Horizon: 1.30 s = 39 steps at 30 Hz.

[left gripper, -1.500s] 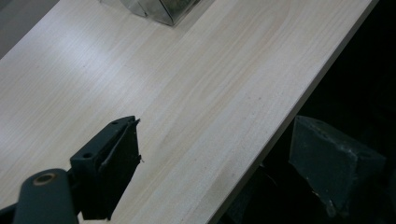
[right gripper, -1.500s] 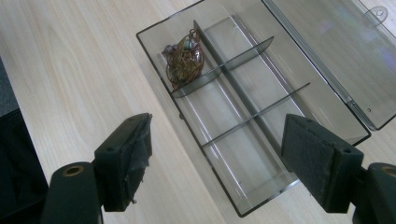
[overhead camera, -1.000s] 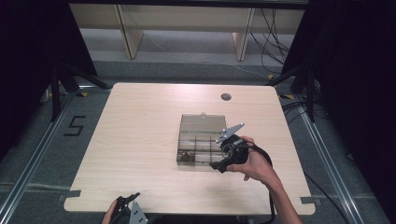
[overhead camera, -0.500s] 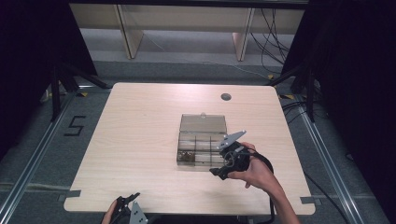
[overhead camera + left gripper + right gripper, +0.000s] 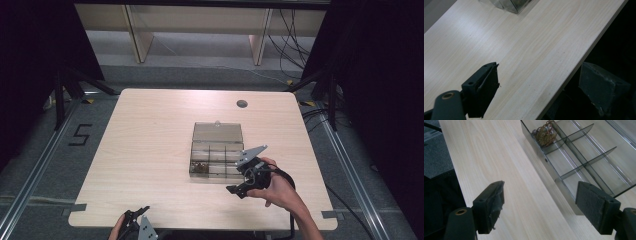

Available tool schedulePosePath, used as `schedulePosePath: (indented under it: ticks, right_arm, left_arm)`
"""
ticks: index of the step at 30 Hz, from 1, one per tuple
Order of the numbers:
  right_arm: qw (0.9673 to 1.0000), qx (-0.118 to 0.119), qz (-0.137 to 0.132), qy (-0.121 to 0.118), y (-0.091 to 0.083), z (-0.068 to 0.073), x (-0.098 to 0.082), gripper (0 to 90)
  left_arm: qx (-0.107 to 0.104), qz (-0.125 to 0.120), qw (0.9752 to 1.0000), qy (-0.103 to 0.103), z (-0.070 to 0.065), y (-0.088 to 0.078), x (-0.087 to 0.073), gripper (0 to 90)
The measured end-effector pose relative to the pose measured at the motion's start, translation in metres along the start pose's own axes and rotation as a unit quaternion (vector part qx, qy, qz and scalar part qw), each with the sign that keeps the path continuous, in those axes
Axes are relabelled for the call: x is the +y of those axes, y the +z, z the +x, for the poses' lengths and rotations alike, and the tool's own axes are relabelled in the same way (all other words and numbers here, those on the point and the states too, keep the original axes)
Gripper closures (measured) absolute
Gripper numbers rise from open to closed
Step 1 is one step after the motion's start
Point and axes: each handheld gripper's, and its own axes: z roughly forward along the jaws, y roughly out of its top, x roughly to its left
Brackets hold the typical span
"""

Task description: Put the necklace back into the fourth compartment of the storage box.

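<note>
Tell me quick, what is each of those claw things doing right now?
Left gripper: open, empty, at the near table edge.
Right gripper: open, holding nothing, beside the clear divided box.

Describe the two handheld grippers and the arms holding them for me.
Both are black two-jaw tools. The right gripper has blocky jaws faced with dark textured pads, a grey three-cornered plate on top and a black cable trailing along a bare forearm. The left gripper carries a similar grey plate.
</note>
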Motion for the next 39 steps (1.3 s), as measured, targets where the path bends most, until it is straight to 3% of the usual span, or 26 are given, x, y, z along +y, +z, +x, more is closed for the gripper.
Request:
schedulePosePath:
  ticks: [4,6,8,9,12,13,17,19,20,23,25,28,29,30,34,37,38,39]
  right_arm:
    - [0.9999,-0.011,-0.006,0.011,-0.003,-0.001,-0.004,22.9]
    - [0.9998,-0.015,-0.014,0.005,-0.004,-0.002,-0.007,22.7]
    - [0.9996,-0.012,-0.016,0.019,-0.004,0.0,-0.01,22.6]
    - [0.9997,-0.015,-0.018,0.008,-0.004,-0.002,-0.011,22.4]
    - [0.9996,-0.016,-0.009,0.022,-0.004,0.0,-0.016,22.3]
    - [0.9998,-0.013,-0.008,0.012,-0.004,-0.001,-0.016,22.2]
    - [0.9996,-0.019,-0.015,0.012,-0.003,-0.001,-0.02,21.9]
    - [0.9996,-0.003,-0.001,0.027,-0.005,0.003,-0.021,21.7]
    - [0.9997,-0.014,-0.015,0.013,-0.004,0.0,-0.022,21.5]
    - [0.9993,-0.024,-0.008,0.028,-0.005,0.003,-0.024,21.1]
    - [0.9995,-0.022,-0.017,0.012,-0.005,0.002,-0.026,21.0]
    - [0.9997,-0.017,-0.014,0.011,-0.007,0.003,-0.028,20.9]
    - [0.9997,-0.016,-0.015,0.009,-0.006,0.003,-0.028,21.0]
    - [0.9996,-0.015,-0.024,0.009,-0.005,0.003,-0.029,21.0]
    - [0.9996,-0.015,-0.017,0.015,-0.006,0.004,-0.033,21.0]
    - [0.9997,-0.005,-0.023,0.001,-0.006,0.001,-0.035,21.0]
    - [0.9993,-0.018,-0.029,0.016,-0.006,0.003,-0.036,21.0]
    - [0.9996,-0.012,-0.017,0.021,-0.008,0.004,-0.037,20.9]
  left_arm:
    - [-0.002,-0.002,1.0,-0.002,0.0,0.0,0.0,15.4]
    - [-0.003,0.0,1.0,0.004,0.0,-0.001,0.0,15.4]
    - [0.003,-0.003,1.0,-0.003,0.0,0.0,0.0,15.4]
    - [0.0,-0.003,1.0,-0.003,0.0,0.0,0.0,15.4]
    - [-0.003,0.0,1.0,0.006,0.0,-0.001,0.001,15.4]
    - [-0.002,-0.003,1.0,0.007,0.0,-0.001,0.001,15.4]
    - [-0.003,-0.003,1.0,0.004,0.0,-0.001,0.0,15.4]
    - [-0.002,-0.002,1.0,0.004,0.0,0.0,0.0,15.4]
    - [-0.002,-0.001,1.0,0.003,0.0,-0.001,0.0,15.4]
    - [-0.004,-0.002,1.0,0.001,0.0,-0.001,0.0,15.4]
    - [-0.003,-0.003,1.0,-0.001,0.0,-0.001,0.0,15.4]
    - [-0.008,0.005,0.9999,0.007,0.001,-0.001,-0.001,15.4]
    - [-0.004,-0.003,1.0,-0.003,0.0,0.0,-0.001,15.4]
    - [-0.004,-0.002,1.0,0.0,0.0,0.0,-0.001,15.4]
    - [-0.002,0.007,0.9998,0.016,0.002,0.0,-0.001,15.4]
    - [-0.001,0.009,0.9998,0.016,0.002,0.0,-0.001,15.4]
    - [-0.001,0.01,0.9998,0.017,0.002,0.0,-0.001,15.4]
    - [-0.001,0.011,0.9998,0.019,0.002,0.0,-0.002,15.4]
